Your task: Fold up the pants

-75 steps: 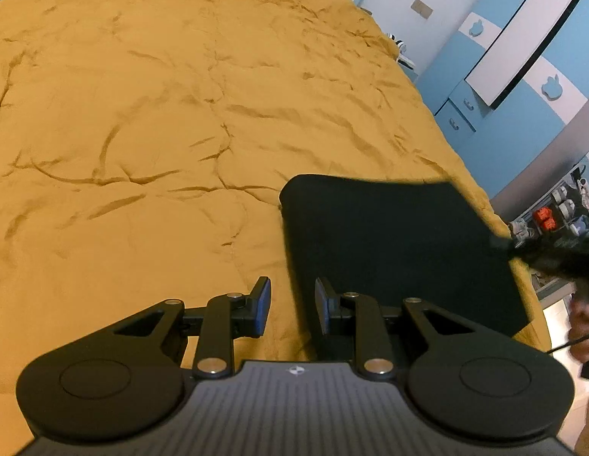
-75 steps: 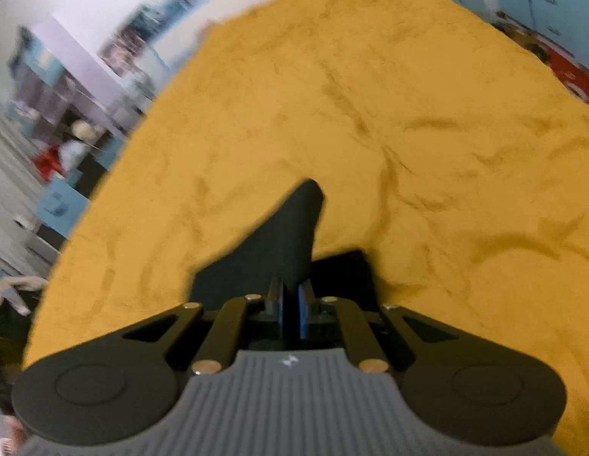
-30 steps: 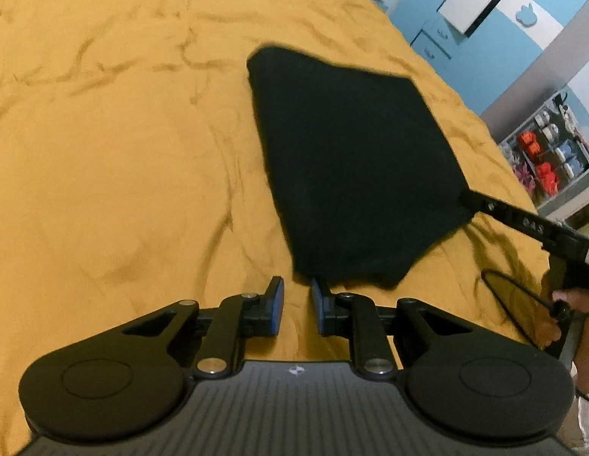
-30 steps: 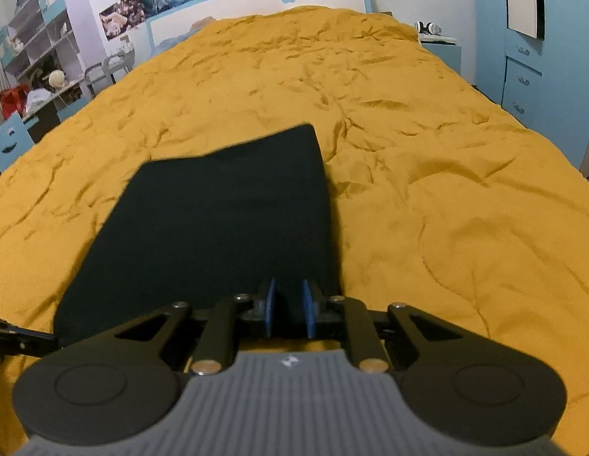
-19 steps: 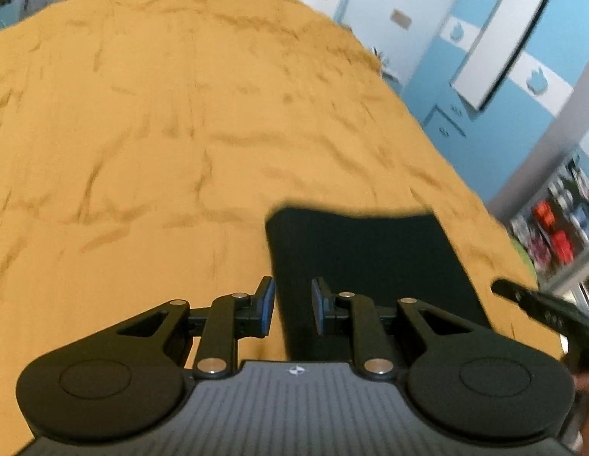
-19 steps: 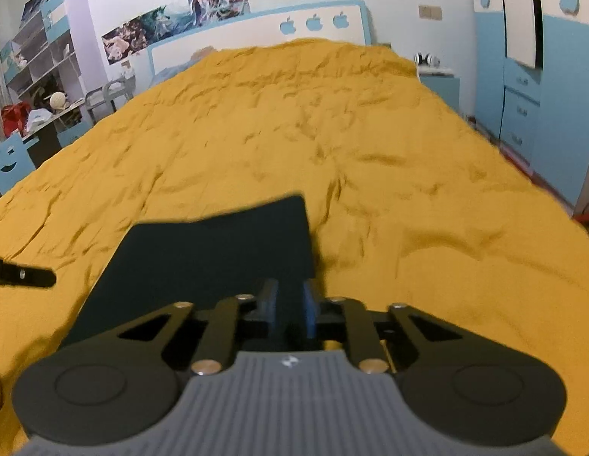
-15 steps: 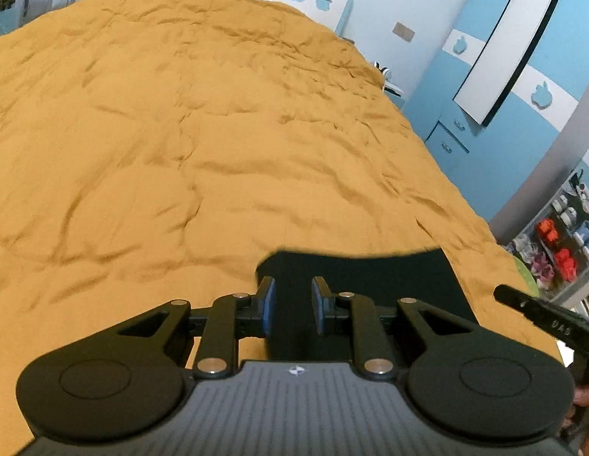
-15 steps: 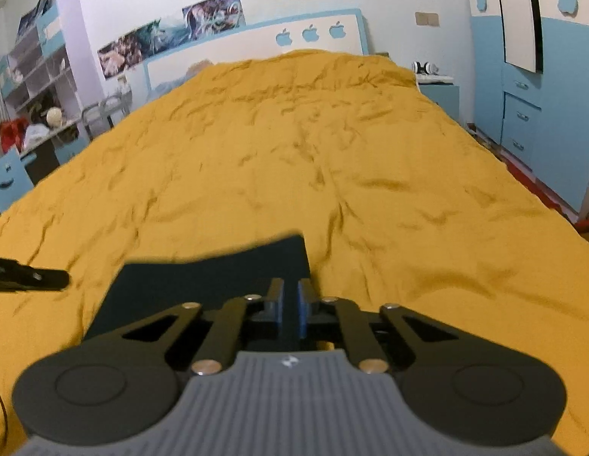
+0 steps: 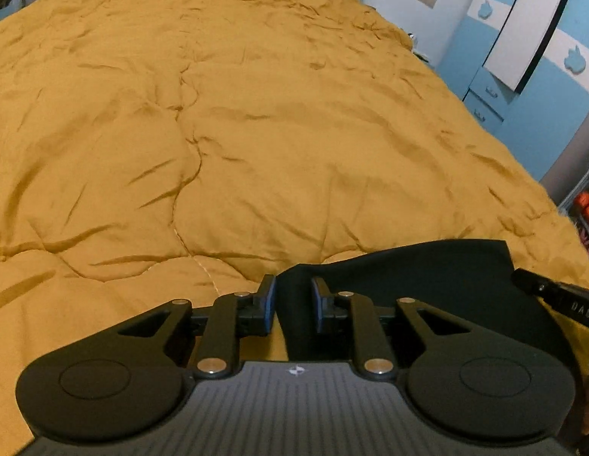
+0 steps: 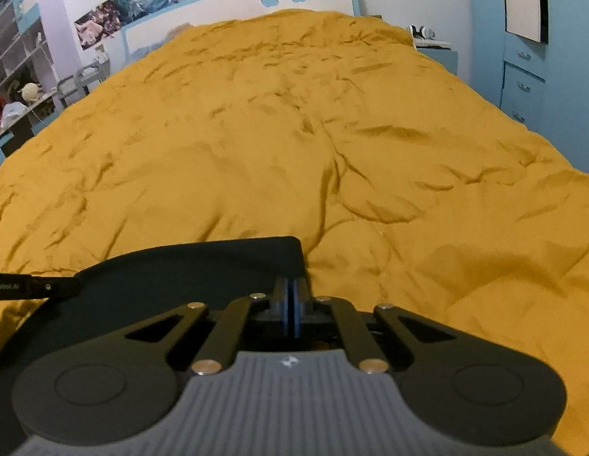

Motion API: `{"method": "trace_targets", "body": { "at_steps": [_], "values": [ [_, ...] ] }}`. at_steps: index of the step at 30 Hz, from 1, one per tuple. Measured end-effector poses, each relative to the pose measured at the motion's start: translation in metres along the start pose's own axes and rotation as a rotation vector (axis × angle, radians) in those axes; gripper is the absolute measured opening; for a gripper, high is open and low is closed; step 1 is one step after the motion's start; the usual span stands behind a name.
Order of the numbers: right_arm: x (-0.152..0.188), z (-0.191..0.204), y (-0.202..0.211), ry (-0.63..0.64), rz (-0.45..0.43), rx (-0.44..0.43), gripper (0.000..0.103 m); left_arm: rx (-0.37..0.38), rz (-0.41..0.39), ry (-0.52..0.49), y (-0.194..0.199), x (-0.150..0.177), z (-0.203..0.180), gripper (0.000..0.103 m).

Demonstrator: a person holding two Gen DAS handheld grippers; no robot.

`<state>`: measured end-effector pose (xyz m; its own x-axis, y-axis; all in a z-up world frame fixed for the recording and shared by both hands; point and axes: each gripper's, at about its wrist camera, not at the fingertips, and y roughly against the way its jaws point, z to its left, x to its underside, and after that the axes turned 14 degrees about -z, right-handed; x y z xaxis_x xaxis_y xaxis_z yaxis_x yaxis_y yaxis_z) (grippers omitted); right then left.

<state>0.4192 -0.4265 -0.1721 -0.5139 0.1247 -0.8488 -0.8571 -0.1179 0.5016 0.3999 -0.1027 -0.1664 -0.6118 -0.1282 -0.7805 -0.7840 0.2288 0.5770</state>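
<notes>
The black pants (image 9: 427, 277) lie folded at the near edge of the bed, and show in the right wrist view (image 10: 173, 269) too. My left gripper (image 9: 293, 296) is open, with the pants' left corner rising between its jaws. My right gripper (image 10: 293, 296) is shut at the pants' right corner; the cloth between the pads is hidden, so I cannot tell if it is pinched. The right gripper's finger (image 9: 553, 298) shows at the far right of the left wrist view. The left gripper's finger (image 10: 32, 287) shows at the left of the right wrist view.
The yellow-orange quilt (image 9: 256, 133) covers the whole bed (image 10: 332, 133). A blue and white wardrobe (image 9: 522, 57) stands on the right. A headboard (image 10: 237, 11) is at the far end. Shelves (image 10: 13, 76) stand at the left.
Both grippers have dropped to the pants' near edge, so the pants fill less of each view. The right gripper's jaws have closed. The left gripper's jaws now straddle the left corner.
</notes>
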Motion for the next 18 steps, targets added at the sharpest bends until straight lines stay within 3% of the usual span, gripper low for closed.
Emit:
{"method": "trace_targets", "body": {
  "at_steps": [3, 6, 9, 13, 14, 15, 17, 18],
  "values": [
    [0.008, -0.01, -0.01, -0.022, 0.059, 0.059, 0.0, -0.002, 0.008, 0.039, 0.0, -0.001, 0.006, 0.025],
    [0.007, -0.022, -0.005, -0.087, 0.05, 0.043, 0.0, -0.024, -0.005, 0.05, 0.008, -0.006, 0.01, 0.025],
    [0.0, -0.021, 0.008, -0.081, 0.031, 0.055, 0.0, -0.157, -0.006, 0.043, 0.015, -0.012, 0.019, 0.011],
    [-0.008, -0.028, 0.039, -0.111, 0.003, 0.042, 0.004, -0.115, 0.004, 0.166, 0.037, -0.014, 0.045, 0.011],
    [-0.01, -0.031, 0.048, -0.126, 0.0, 0.034, 0.014, -0.101, -0.001, 0.184, 0.045, -0.016, 0.047, 0.011],
    [-0.012, -0.035, 0.06, -0.152, -0.002, 0.021, 0.029, -0.09, -0.003, 0.208, 0.053, -0.017, 0.049, 0.013],
    [-0.016, -0.043, 0.077, -0.202, -0.002, -0.015, 0.038, -0.049, -0.012, 0.26, 0.068, -0.02, 0.051, 0.03],
    [-0.018, -0.046, 0.085, -0.227, 0.0, -0.033, 0.042, -0.037, -0.018, 0.286, 0.074, -0.021, 0.051, 0.046]
  ]
}}
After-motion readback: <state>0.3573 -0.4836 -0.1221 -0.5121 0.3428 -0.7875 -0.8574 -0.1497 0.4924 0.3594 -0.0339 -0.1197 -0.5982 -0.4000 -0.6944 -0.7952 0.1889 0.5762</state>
